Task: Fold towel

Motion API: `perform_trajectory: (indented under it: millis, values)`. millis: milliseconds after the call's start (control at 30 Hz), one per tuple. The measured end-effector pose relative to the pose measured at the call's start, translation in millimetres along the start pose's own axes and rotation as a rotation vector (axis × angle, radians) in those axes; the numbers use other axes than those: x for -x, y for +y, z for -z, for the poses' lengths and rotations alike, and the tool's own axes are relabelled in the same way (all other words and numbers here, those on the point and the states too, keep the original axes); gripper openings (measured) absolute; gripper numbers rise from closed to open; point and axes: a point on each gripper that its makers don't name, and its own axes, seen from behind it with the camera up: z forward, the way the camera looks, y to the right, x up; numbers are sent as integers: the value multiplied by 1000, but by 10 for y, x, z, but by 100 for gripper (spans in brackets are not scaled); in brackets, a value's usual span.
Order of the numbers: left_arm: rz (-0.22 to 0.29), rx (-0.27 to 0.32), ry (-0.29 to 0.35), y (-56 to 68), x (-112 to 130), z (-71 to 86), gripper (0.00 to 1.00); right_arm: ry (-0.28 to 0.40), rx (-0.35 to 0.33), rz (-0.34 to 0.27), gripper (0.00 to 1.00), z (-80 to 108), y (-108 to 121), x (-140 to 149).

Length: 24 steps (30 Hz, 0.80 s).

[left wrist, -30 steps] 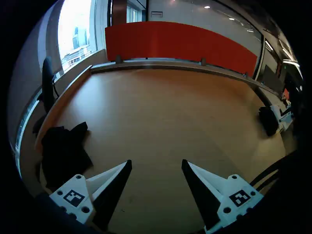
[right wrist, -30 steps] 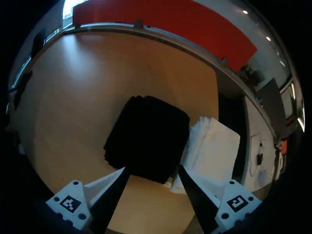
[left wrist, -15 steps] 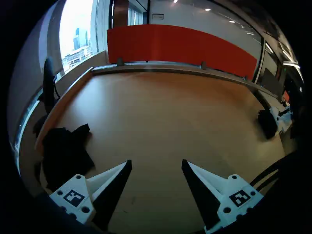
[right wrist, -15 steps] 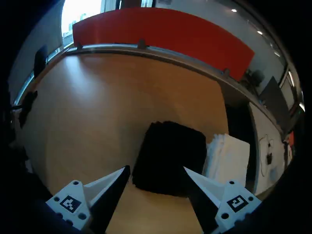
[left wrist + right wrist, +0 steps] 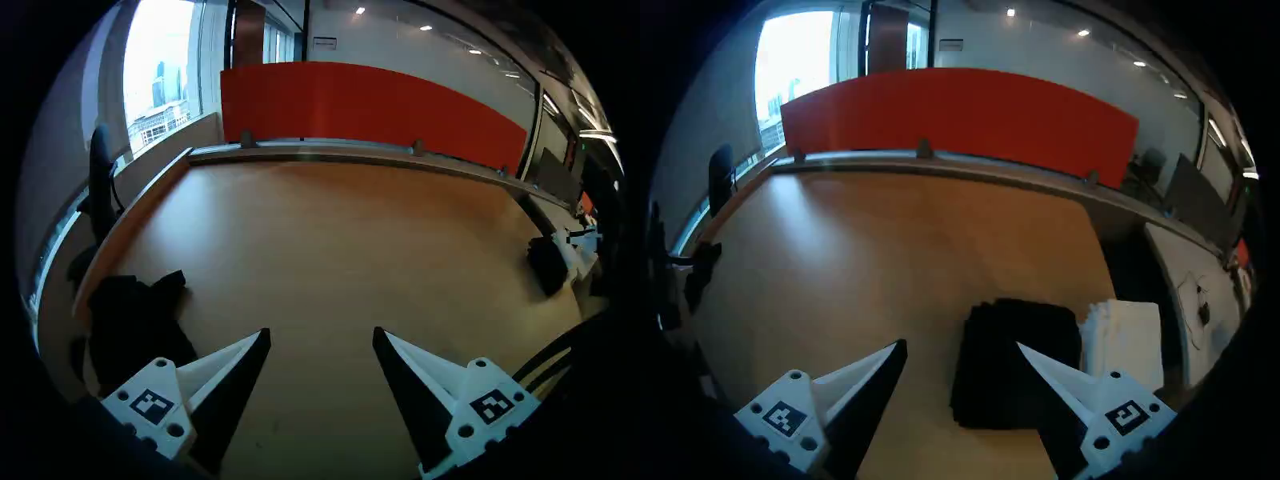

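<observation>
In the right gripper view a neat stack of folded black towels (image 5: 1014,360) lies on the wooden table (image 5: 880,256), with a stack of folded white towels (image 5: 1128,342) beside it on the right. My right gripper (image 5: 960,356) stands open above the table, the black stack just right of its gap. In the left gripper view my left gripper (image 5: 320,342) is open over bare wood (image 5: 336,240). A crumpled black towel (image 5: 132,320) lies at the table's left edge, left of the left finger. The folded black stack (image 5: 546,264) shows at the far right edge.
A red partition (image 5: 368,104) and a rail close off the table's far side. A black office chair (image 5: 98,184) stands by the window on the left. A second desk (image 5: 1192,296) with cables lies to the right of the folded stacks.
The right gripper has drawn back and tilted up from the black stack, which now sits lower and smaller in its view. The left gripper has tilted up slightly. Both stay open.
</observation>
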Motion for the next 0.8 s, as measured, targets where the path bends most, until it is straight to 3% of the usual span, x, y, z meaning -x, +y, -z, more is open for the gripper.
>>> perform_trajectory:
  millis: [200, 367, 800]
  values:
    - [-2, -1, 44, -14, -225, 0, 95, 135, 11, -71, 95, 47, -125, -276]
    - [-1, -1, 77, -22, -384, -7, 95, 209, 1, -118, 95, 73, -237, -426]
    - [-9, 7, 189, 13, -856, -43, 95, 439, 79, -99, 95, 360, -337, -926]
